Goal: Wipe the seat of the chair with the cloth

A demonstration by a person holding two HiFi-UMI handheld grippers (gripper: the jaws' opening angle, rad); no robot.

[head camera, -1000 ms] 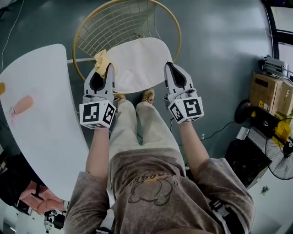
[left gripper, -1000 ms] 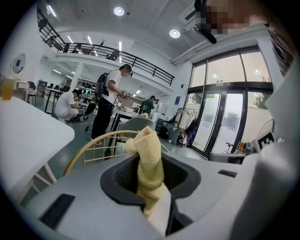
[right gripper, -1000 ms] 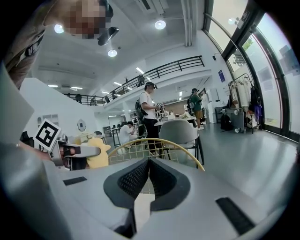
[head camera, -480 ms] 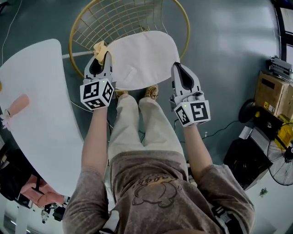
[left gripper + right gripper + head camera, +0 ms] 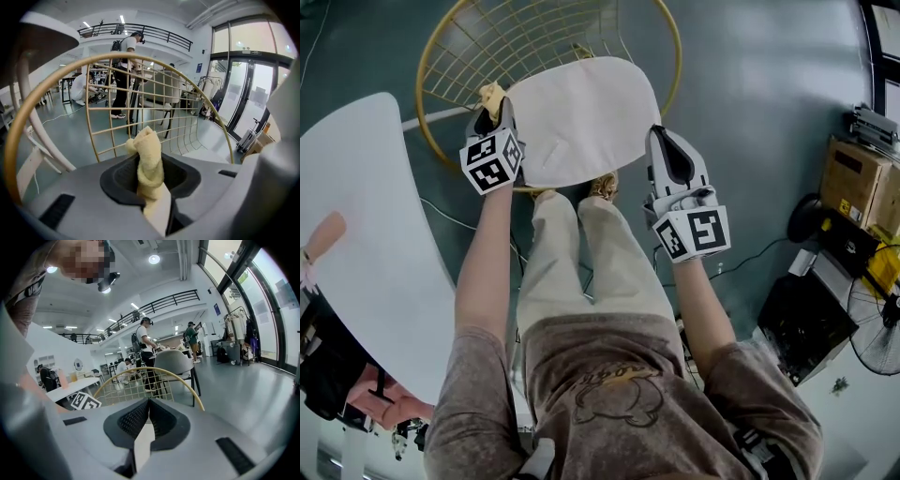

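**Yellow cloth held tight at the left side of the chair seat**

A person [image 5: 609, 375] stands in front of a chair [image 5: 666, 56] and looks down at it. The person holds a gripper in each hand.

The left gripper [image 5: 500, 108] is clenched on a small yellow cloth [image 5: 491, 93]. In the left gripper view, the cloth is pinched between the two jaws and a soft lump of it sticks up past the tips. In the head view, the cloth is at the left edge of the white seat [image 5: 581, 117], close to where the seat meets the gold wire back [image 5: 534, 37]. The pictures do not show if the cloth is touching the seat or is just above it.

The right gripper [image 5: 653, 134] is at the other side, by the right front edge of the seat. In the right gripper view its jaws are pressed together and there is nothing between them. Past its jaws that view shows the top of the gold wire back and the left gripper's cube with a black and white square on it.

The person's two shoes [image 5: 602, 187] are on the grey floor [image 5: 750, 112], just in front of the seat.

A big white table [image 5: 366, 216] stands to the left of the chair. A pink thing [image 5: 321, 234] lies on it, near the picture's edge. Far to the right there is a brown box [image 5: 853, 183] and a fan [image 5: 874, 323] on the floor.
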